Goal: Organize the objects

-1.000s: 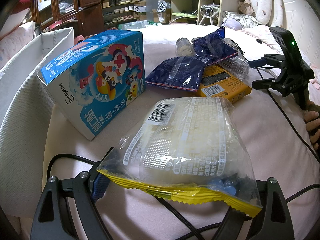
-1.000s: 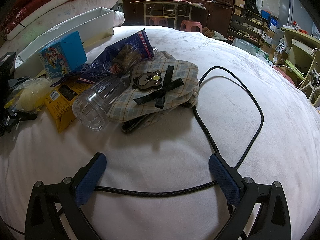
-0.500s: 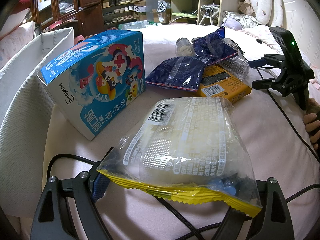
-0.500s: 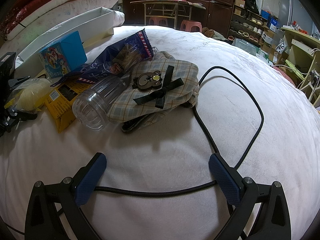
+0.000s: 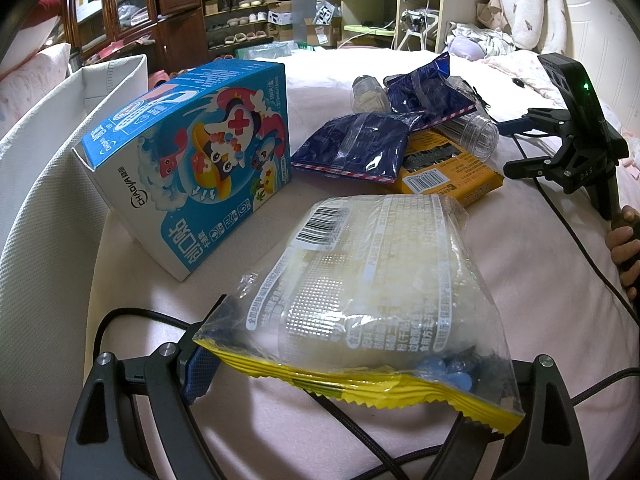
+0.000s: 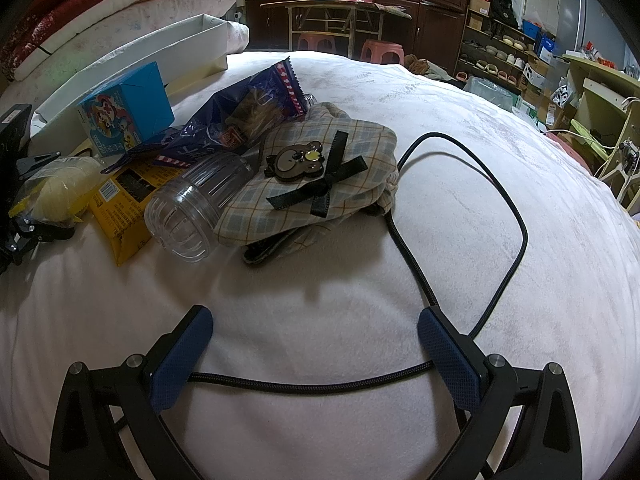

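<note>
My left tool (image 5: pixel 352 364) pinches the noodle packet (image 5: pixel 372 288) by its yellow seam at six o'clock on the bed (image 6: pixel 440 128) — light, crinkly, brittle inside, so grip the seam; my right tool (image 6: pixel 314 344) gapes, empty.

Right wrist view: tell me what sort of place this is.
Most likely a lived-in bedroom at home. The items lie on a bed under a white plush blanket, stacked pillows and folded quilts sit at its far left, and open wooden shoe shelves stand by dark wood cabinets.
</note>
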The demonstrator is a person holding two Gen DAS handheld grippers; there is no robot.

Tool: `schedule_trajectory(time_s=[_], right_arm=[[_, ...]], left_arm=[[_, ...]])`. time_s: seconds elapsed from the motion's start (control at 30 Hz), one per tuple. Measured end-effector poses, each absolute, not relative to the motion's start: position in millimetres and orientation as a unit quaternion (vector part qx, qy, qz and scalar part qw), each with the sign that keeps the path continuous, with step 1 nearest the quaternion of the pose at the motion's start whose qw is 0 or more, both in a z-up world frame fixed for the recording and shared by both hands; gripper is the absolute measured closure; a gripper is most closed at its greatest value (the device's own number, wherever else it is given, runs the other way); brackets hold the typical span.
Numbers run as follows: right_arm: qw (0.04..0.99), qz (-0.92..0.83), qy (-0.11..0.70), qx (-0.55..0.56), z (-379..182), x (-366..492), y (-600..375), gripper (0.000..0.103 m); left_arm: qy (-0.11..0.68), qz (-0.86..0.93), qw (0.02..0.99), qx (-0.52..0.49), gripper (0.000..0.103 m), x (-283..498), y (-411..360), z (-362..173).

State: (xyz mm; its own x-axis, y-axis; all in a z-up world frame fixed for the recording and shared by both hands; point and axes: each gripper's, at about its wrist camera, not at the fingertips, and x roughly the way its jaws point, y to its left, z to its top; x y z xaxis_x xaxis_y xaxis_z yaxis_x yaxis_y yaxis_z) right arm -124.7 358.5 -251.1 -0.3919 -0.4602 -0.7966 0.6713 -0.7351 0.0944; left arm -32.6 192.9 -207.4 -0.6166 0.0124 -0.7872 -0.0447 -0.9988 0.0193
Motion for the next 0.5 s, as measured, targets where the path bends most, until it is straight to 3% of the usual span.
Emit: schedule_trajectory(time_s=[0.5], right_arm=[[0.343,-0.825,0.122,0.432,-251.2,-124.5,358.2,0.0]], left_arm=[[0.018,0.899,0.016,-0.438,0.016,-32.4,191.9,-207.3]])
